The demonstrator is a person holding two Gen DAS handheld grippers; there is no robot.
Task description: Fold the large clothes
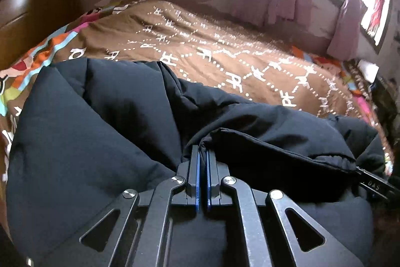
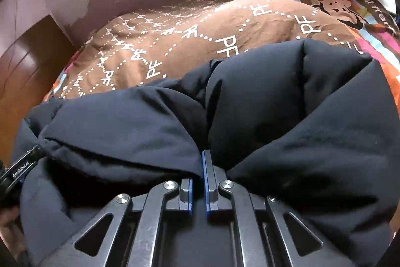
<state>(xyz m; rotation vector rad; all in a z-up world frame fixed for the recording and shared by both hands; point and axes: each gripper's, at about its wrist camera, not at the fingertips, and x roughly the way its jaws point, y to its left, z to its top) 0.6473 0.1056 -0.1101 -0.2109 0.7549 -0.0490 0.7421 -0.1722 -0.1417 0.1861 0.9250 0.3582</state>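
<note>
The big puffy navy quilted jacket [image 1: 100,121] lies bunched on the bed, on the brown bedspread with white dotted lettering [image 1: 212,51], at the edge nearest me. My left gripper [image 1: 202,157] is pressed together on a fold of its padded fabric, and my right gripper [image 2: 203,162] pinches another fold the same way; each one's tip pokes into the edge of the other's view, so they sit near each other along what I take to be the same hem, though the cloth hides the exact seam. I judge this as the grasp step of a fold, both corners taken. Next I need to lift both together, keep the edge taut, and carry it over the jacket's body without the slippery shell sliding out.
</note>
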